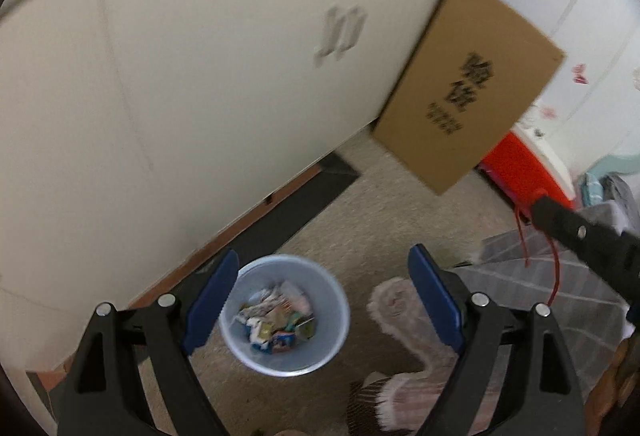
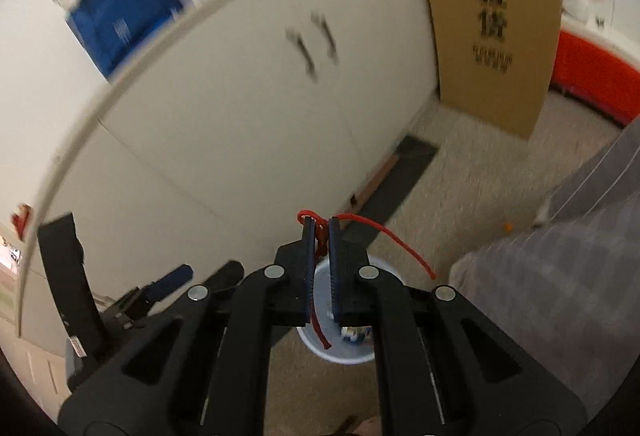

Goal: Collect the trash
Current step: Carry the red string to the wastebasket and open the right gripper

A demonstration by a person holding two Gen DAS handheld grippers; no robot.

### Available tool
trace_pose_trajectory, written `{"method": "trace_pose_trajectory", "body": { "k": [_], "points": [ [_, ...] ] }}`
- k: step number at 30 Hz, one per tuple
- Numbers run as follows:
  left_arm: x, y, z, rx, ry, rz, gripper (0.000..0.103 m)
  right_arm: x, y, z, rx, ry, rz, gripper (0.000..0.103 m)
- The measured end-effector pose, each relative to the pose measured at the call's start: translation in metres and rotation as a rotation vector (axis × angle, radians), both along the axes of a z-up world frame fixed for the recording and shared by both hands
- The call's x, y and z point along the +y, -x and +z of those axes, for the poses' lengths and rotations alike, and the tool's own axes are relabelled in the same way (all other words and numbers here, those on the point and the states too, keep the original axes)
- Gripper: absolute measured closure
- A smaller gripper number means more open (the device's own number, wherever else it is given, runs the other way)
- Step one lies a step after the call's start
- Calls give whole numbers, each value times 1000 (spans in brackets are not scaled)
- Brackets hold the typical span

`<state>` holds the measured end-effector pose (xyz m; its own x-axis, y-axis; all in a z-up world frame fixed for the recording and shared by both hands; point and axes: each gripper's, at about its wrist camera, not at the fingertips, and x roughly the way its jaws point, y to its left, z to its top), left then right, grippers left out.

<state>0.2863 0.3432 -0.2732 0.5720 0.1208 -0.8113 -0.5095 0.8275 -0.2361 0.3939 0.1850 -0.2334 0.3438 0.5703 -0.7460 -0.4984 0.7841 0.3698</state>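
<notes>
— Right gripper [image 2: 321,226]?
— Clamped tight on a knotted red string [image 2: 320,236], loose ends trailing right and down over the blue bin [image 2: 348,354].
— Left gripper [image 1: 322,272]?
— Spread wide, holding nothing, poised above the bin [image 1: 285,314] on the carpet, near the white cabinet [image 1: 200,76]; wrappers [image 1: 276,320] inside.

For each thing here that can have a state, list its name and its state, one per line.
Left gripper: open, empty.
Right gripper: shut on the red string.
Trash bin: upright, partly filled with wrappers.
Cabinet doors: closed.
Cardboard box: closed.
</notes>
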Motion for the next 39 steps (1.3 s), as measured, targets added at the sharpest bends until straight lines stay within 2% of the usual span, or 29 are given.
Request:
{"method": "trace_pose_trajectory", "body": {
  "k": [4, 5, 11, 15, 19, 23, 24, 25, 26, 28, 29, 39],
  "points": [
    [32, 7, -66, 101, 50, 48, 18, 25, 5, -73, 83, 80, 30, 96],
    [38, 9, -81, 126, 60, 62, 18, 33, 5, -101, 125, 99, 39, 96],
    [61, 16, -180, 216, 139, 110, 18, 59, 13, -204, 240, 188, 91, 96],
    [66, 19, -240, 311, 144, 138, 18, 69, 17, -259, 311, 238, 112, 96],
    [75, 31, -296, 379, 199, 190, 18, 71, 24, -302, 354, 288, 135, 96],
    [76, 38, -333, 417, 236, 224, 20, 64, 24, -325, 396, 287, 114, 96],
    [76, 40, -342, 437, 244, 222, 28, 63, 23, -329, 405, 285, 108, 96],
    [73, 40, -349, 450, 256, 218, 40, 63, 23, -332, 405, 287, 104, 96],
    [70, 41, -356, 459, 274, 207, 47, 63, 23, -334, 404, 290, 106, 96],
    [64, 41, -367, 482, 289, 187, 78, 65, 23, -336, 404, 289, 108, 96],
    [63, 42, -368, 465, 312, 177, 84, 66, 24, -337, 401, 289, 108, 96],
    [62, 43, -367, 441, 356, 185, 86, 77, 27, -331, 369, 281, 130, 96]
  ]
}}
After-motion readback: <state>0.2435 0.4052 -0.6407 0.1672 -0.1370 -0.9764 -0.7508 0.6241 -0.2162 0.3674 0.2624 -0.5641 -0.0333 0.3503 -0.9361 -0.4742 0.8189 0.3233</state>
